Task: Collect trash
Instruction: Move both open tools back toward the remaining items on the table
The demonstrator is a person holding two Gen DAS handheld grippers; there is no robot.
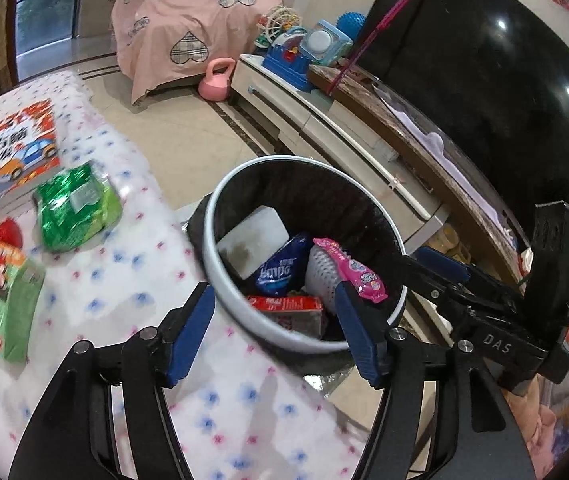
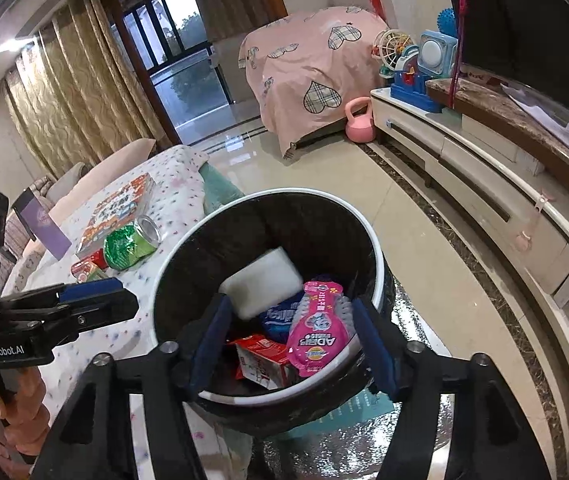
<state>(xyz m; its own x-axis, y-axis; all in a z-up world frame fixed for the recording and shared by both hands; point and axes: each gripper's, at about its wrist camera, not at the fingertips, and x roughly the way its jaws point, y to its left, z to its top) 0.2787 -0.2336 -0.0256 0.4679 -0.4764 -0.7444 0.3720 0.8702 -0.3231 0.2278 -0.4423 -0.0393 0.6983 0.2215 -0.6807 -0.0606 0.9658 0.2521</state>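
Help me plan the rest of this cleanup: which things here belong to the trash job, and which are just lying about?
Job:
trash bin
pink wrapper, already in the bin
green crumpled packet on the table
green carton on the table

Lying about:
picture book
pink kettlebell
toys on the cabinet

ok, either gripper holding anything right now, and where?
Nothing held. Left gripper and right gripper are both open and empty above the trash bin.
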